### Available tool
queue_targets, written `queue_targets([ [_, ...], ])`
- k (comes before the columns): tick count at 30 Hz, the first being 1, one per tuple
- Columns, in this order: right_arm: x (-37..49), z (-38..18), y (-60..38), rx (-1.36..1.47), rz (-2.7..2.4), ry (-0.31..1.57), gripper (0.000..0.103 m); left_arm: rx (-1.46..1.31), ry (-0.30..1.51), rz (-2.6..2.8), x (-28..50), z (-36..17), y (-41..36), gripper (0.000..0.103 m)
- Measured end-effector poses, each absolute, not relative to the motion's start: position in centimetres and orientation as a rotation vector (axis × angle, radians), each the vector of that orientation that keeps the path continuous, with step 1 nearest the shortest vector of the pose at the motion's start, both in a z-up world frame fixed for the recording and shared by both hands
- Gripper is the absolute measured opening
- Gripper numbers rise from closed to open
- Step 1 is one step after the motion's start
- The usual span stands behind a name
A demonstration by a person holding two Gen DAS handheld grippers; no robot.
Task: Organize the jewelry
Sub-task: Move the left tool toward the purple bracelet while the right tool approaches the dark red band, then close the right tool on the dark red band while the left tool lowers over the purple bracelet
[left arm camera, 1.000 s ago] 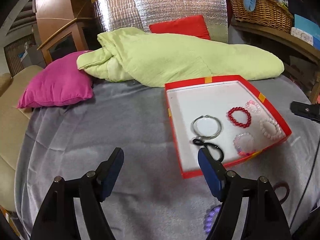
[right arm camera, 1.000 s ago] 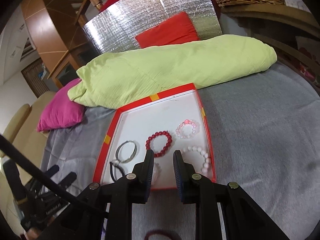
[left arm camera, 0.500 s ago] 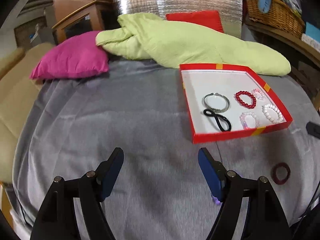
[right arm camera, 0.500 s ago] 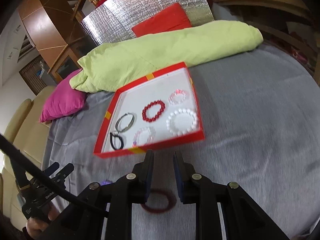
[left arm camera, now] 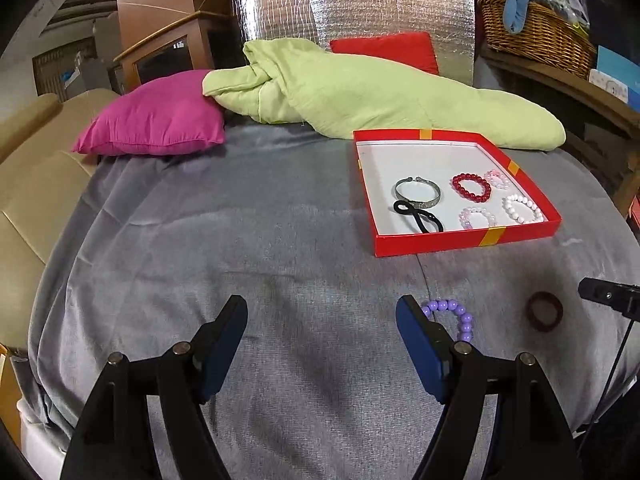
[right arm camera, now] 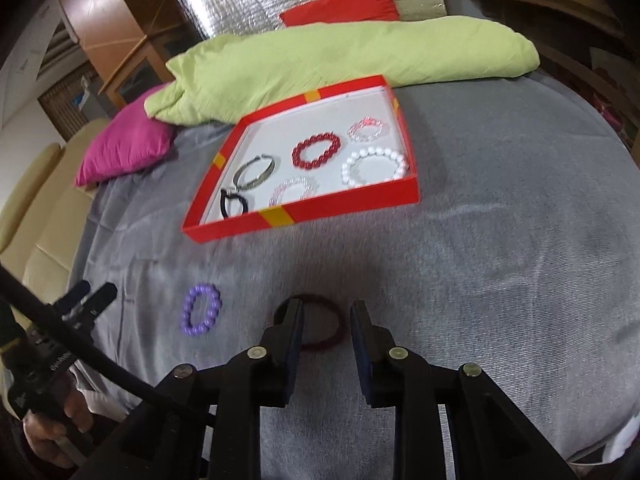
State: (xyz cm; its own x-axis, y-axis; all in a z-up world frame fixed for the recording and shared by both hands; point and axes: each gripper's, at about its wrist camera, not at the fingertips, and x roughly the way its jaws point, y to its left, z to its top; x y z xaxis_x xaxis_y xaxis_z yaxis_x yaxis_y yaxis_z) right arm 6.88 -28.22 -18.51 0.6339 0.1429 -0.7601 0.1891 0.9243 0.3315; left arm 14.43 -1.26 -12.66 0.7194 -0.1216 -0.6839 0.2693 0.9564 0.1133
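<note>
holding the right gripper (right arm camera: pixel 326 316) low over the grey blanket (right arm camera: pixel 500 272), you have its jaws a narrow gap apart and just opened a little; the dark red hair tie (right arm camera: pixel 334 334) lies flat on the blanket right at the tips, part of its ring showing in the gap and part hidden behind the left finger; the pads do not press on it, so nothing is gripped; whether a tip touches the tie you cannot tell from this view;

your left gripper (left arm camera: pixel 322 322) stands with its jaws wide apart and nothing between them, above bare blanket; the purple bead bracelet (left arm camera: pixel 454 318) lies just beside its right finger, partly hidden behind that finger, and the dark red hair tie sits further right, near the black tip of your other tool;

the red box (right arm camera: pixel 352 206) rests on the blanket beyond both loose pieces, well apart from them, its white floor holding six items; a silver bangle (left arm camera: pixel 418 194) with a black hair tie (left arm camera: pixel 418 216) touching its near edge, a red bead bracelet (left arm camera: pixel 472 188), a small pink bead bracelet (left arm camera: pixel 496 178), a white bead bracelet (left arm camera: pixel 522 208) and a clear pinkish bead bracelet (left arm camera: pixel 476 218);

behind the box lies a rolled green quilt (left arm camera: pixel 380 92), with a magenta pillow (left arm camera: pixel 156 120) at its left end.
</note>
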Motion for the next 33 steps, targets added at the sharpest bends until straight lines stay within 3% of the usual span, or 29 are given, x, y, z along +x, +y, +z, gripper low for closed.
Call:
queue_targets([
  [22, 9.1, -21.9, -26.5, 0.275, -0.096, 1.01, 0.028, 0.277, 0.716, -0.235, 13.8, -13.0, -2.6, 0.078],
  [26, 9.2, -21.9, -25.9, 0.201, -0.127, 0.999, 0.012, 0.283, 0.722, -0.232, 13.9, -13.2, -2.7, 0.078],
  [33, 8.9, -21.5, -26.6, 0.237, -0.131, 0.975, 0.009, 0.297, 0.699, -0.178, 13.9, -13.0, -2.1, 0.078],
])
